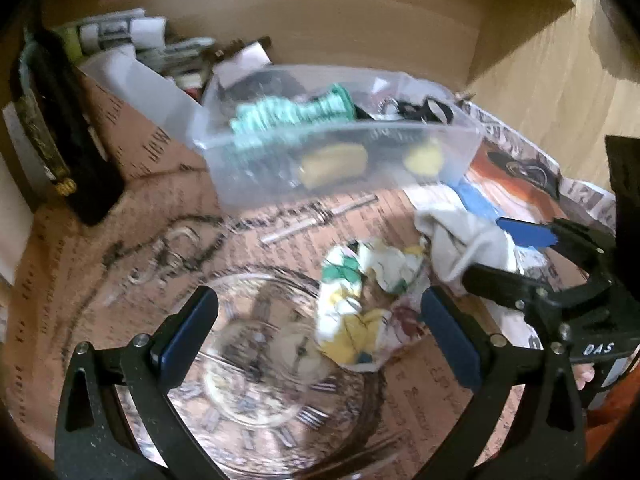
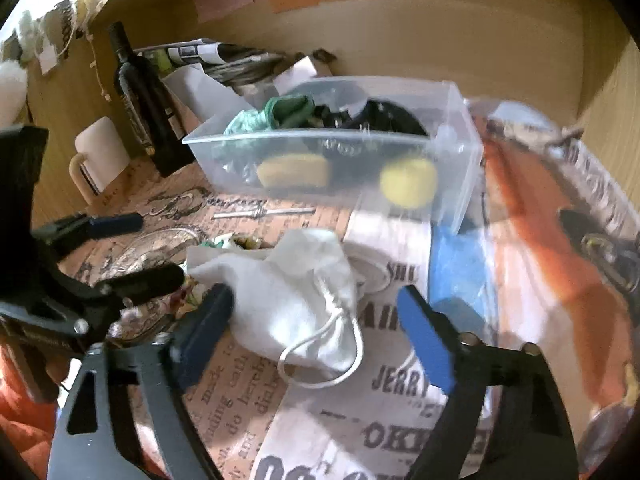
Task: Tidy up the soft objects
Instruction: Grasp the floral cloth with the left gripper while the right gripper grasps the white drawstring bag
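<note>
1. The right hand-held gripper (image 2: 316, 340) is spread wide over the white drawstring pouch (image 2: 296, 304), which lies on the printed worktop (image 2: 240, 392). Its loose cord (image 2: 320, 364) trails toward the camera; a finger closing on cord alone would likely let the pouch slip free when lifted.
2. The left hand-held gripper (image 1: 320, 344) is also spread and pinching nothing, hovering above a glass dish (image 1: 256, 368). Beside it sits the crumpled patterned cloth (image 1: 360, 304), touching the pouch. A low reach for the cloth risks knocking the glass.
3. With both tools close together, I judge a collision between them possible.
4. Farther back, the clear plastic bin (image 2: 340, 152) already holds a green cloth (image 2: 280, 114) and yellow sponges (image 2: 294, 170); a careless drop could catch its rim.
5. The dark bottle (image 2: 140, 96) beside it could topple if bumped.
</note>
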Demonstrator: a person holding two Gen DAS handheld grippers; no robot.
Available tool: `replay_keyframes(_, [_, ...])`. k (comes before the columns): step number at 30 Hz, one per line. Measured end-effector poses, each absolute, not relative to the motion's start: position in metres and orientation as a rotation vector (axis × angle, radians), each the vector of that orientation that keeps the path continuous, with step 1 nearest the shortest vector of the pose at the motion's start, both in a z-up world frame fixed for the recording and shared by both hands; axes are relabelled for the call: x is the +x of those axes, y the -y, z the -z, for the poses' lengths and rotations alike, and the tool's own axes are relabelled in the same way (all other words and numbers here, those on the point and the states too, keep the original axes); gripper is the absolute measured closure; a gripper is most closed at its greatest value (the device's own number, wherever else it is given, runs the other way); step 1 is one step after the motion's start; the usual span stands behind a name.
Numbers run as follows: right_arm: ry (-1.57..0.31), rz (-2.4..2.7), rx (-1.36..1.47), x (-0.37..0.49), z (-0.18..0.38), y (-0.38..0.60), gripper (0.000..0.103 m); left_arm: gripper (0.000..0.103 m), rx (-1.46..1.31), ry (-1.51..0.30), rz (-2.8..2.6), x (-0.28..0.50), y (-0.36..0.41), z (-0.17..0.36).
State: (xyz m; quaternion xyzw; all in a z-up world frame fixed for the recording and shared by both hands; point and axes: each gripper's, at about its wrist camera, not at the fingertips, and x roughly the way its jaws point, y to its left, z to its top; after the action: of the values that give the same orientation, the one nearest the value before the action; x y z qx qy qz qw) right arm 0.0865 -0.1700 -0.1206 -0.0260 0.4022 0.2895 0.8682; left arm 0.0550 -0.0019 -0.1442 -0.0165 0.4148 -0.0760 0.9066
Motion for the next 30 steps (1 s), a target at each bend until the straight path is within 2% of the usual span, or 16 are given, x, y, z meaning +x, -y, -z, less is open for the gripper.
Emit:
replay_keyframes(1, [-0.852, -0.611, -0.058, 0.086, 0.123, 0.170, 0.038, 0.000, -0.033, -0.870, 0.169, 0.055, 0.005, 0.147])
replay_keyframes(2, [-0.860, -0.614, -0.064, 0.085, 0.125, 0.169, 0.050, 0.000, -0.032, -0.882, 0.180, 0.056, 0.008, 0.150])
replay_keyframes(3, [-0.868, -0.609, -0.071, 0.084, 0.127, 0.167, 0.057, 0.000, -0.029, -0.891, 0.170, 0.056, 0.011, 0.153])
replay_keyframes(4, [-0.864, -0.604, -0.078, 0.084, 0.128, 0.167, 0.058, 0.000, -0.027, -0.898, 0.179, 0.057, 0.014, 0.155])
replay_keyframes(6, [-0.851, -0.595, -0.087, 0.080, 0.127, 0.170, 0.068, 0.000, -0.020, -0.908, 0.191, 0.059, 0.019, 0.159])
replay_keyframes(8, [-0.843, -0.594, -0.075, 0.079, 0.124, 0.174, 0.073, 0.000, -0.017, -0.906, 0.190, 0.060, 0.023, 0.162])
replay_keyframes(11, [-0.819, -0.577, -0.069, 0.080, 0.118, 0.180, 0.076, 0.001, -0.017, -0.885, 0.178, 0.063, 0.025, 0.162])
replay_keyframes(12, [-0.809, -0.572, -0.064, 0.080, 0.115, 0.182, 0.076, 0.004, -0.022, -0.879, 0.177, 0.063, 0.026, 0.161])
replay_keyframes(13, [-0.799, -0.568, -0.060, 0.080, 0.113, 0.184, 0.076, 0.014, -0.027, -0.877, 0.184, 0.064, 0.026, 0.161])
replay_keyframes(18, [-0.750, -0.552, -0.047, 0.082, 0.099, 0.192, 0.076, 0.046, -0.015, -0.869, 0.197, 0.068, 0.029, 0.159])
replay_keyframes(19, [-0.740, -0.549, -0.046, 0.082, 0.096, 0.193, 0.076, 0.057, -0.014, -0.870, 0.200, 0.068, 0.029, 0.158])
replay_keyframes(21, [-0.724, -0.546, -0.041, 0.084, 0.091, 0.194, 0.076, 0.070, -0.018, -0.874, 0.207, 0.070, 0.028, 0.156])
replay_keyframes(25, [-0.690, -0.546, -0.027, 0.086, 0.081, 0.196, 0.076, 0.081, -0.035, -0.854, 0.211, 0.073, 0.022, 0.146])
replay_keyframes(30, [-0.628, -0.554, -0.011, 0.091, 0.063, 0.195, 0.076, 0.083, -0.050, -0.766, 0.194, 0.070, 0.012, 0.117])
